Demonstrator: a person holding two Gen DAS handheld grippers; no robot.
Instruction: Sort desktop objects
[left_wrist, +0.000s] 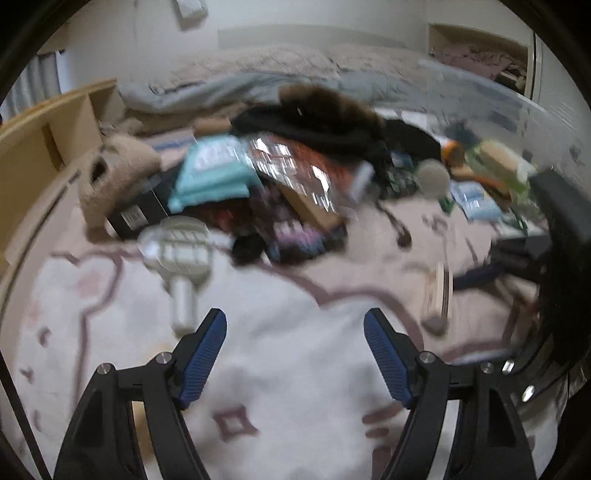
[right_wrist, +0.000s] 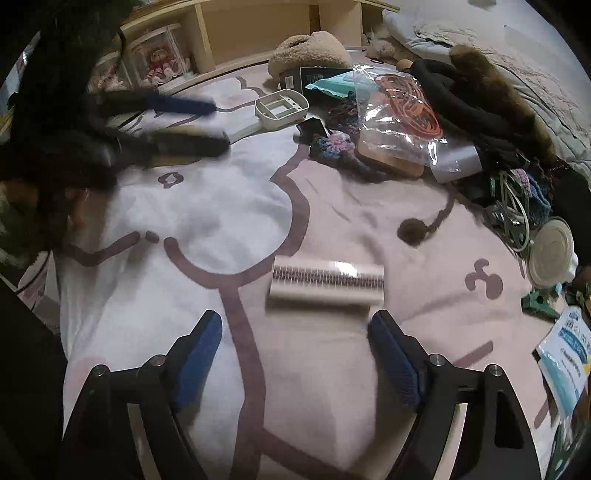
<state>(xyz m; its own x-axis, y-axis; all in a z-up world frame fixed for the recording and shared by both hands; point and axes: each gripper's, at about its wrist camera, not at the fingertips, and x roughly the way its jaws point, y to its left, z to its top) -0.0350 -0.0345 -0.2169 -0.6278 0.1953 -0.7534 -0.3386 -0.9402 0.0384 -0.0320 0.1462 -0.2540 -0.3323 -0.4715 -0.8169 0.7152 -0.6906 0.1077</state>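
Notably, right gripper (right_wrist: 295, 354) gaped wide, empty, low centre; cream comb (right_wrist: 327, 282) lay just beyond, likely next pick. Left gripper (left_wrist: 295, 354) also wide, empty.

We've got a small comb-like brush (right_wrist: 327, 282) lying flat on the pink-and-white blanket, well apart from the pile at 12 to 2 o'clock: bagged orange cord (right_wrist: 402, 101), white handled tool (right_wrist: 280, 107), crocheted yarn bits (right_wrist: 338, 147).

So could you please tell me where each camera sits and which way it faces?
Left wrist: on the left gripper, angled down at the patterned rug and clutter pile; own open blue-padded fingers show.
Right wrist: on the right gripper, angled down at a comb-like brush; left gripper visible.
Shared: rug, brush, white plastic holder.
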